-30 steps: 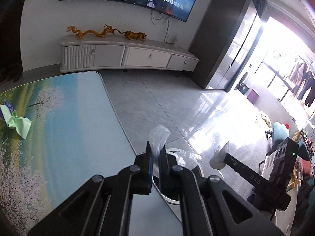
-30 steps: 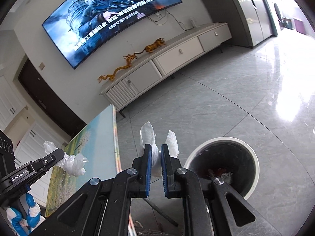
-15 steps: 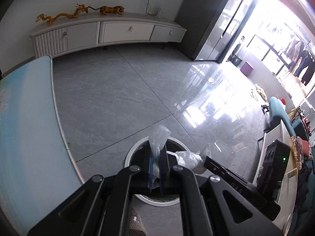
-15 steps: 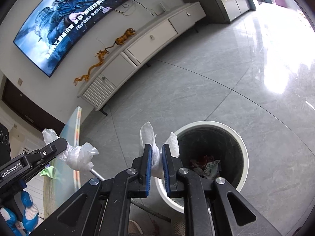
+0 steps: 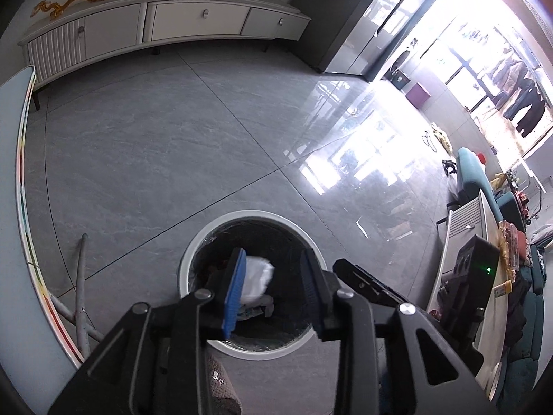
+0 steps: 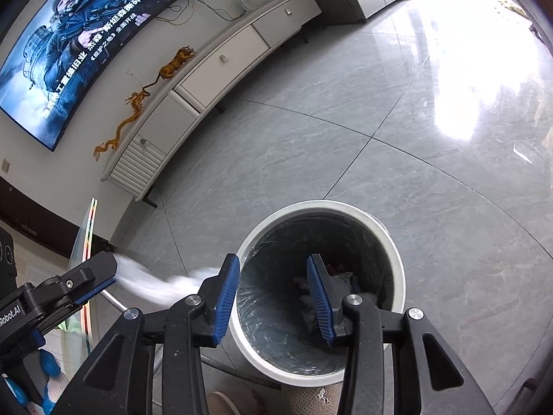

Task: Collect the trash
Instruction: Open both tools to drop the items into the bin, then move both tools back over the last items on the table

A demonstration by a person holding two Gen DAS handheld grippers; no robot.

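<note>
The crumpled white plastic wrapper (image 5: 257,276) that the left gripper (image 5: 273,287) pinched half a second ago now hangs loose beside its blue left pad, over the round white-rimmed trash bin with a dark liner (image 5: 193,252); the jaws are opening and no pad presses on it. In the right wrist view it is a white blur (image 6: 152,283) by the bin's left side. The right gripper (image 6: 273,297) is opening too, with nothing between its jaws (its own white piece is gone from them, probably among the litter in the bin). Both drops look done, so more trash on the glass-edged table (image 5: 13,207) at left can follow.
</note>
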